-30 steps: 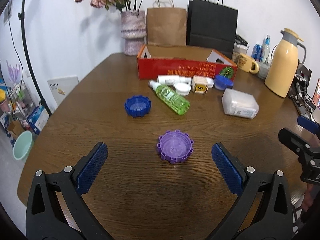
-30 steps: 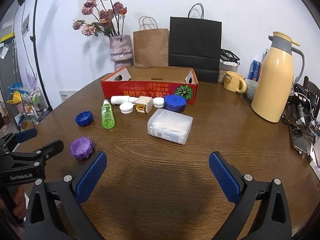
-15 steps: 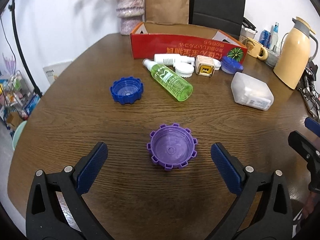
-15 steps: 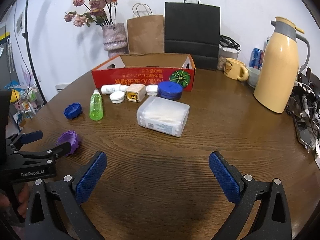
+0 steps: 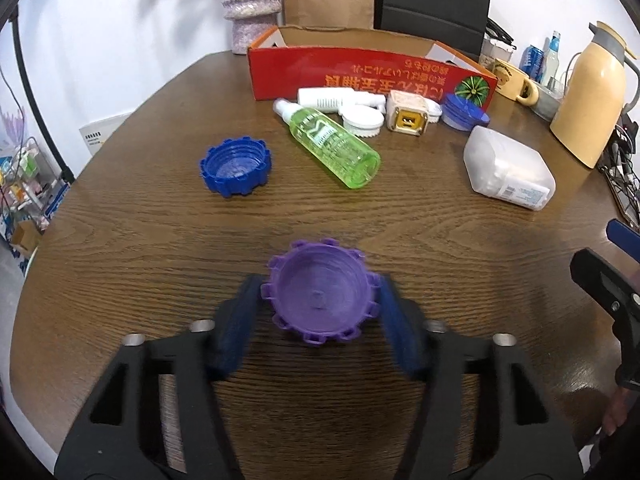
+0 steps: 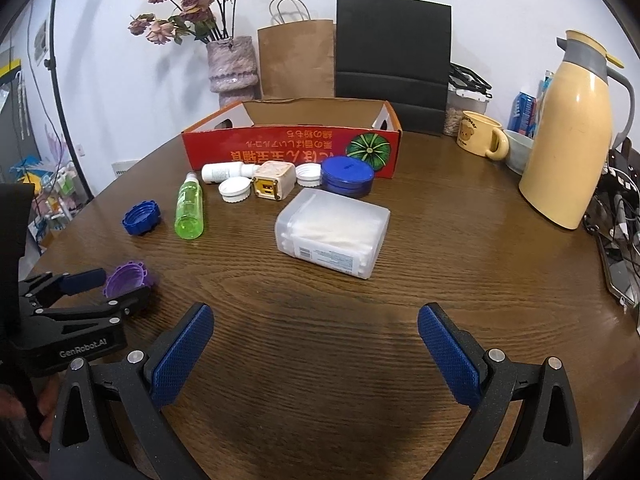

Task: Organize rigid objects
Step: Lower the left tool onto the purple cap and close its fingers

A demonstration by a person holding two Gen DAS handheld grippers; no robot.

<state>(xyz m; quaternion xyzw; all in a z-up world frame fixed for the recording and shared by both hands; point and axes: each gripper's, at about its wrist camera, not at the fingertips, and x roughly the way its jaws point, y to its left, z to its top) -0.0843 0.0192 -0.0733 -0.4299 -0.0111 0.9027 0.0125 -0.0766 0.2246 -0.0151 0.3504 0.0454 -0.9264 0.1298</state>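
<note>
A purple ridged cap [image 5: 320,300] lies open side up on the wooden table [image 5: 140,260], near its front. My left gripper [image 5: 319,284] is closing, and its blue pads [image 5: 236,328] press on the cap's two sides. The right wrist view shows the purple cap [image 6: 128,276] tilted between the left gripper's [image 6: 120,286] fingers. My right gripper [image 6: 314,316] stands open over bare wood with nothing between its pads. Farther back lie a blue cap [image 5: 236,168], a green spray bottle [image 5: 332,144] and a clear plastic box [image 5: 508,172], in front of the red cardboard box [image 5: 360,76].
A white bottle [image 5: 328,98], a white lid [image 5: 362,120], a beige cube [image 5: 408,116] and a blue tin [image 5: 464,114] line the red box's front. A yellow thermos [image 6: 572,136], a mug [image 6: 480,138], a vase [image 6: 232,68] and paper bags [image 6: 392,56] stand behind.
The left gripper's jaws have come in from wide open onto the purple cap, and the gripper has moved forward and down. The cap now sits tilted. The right gripper stays open.
</note>
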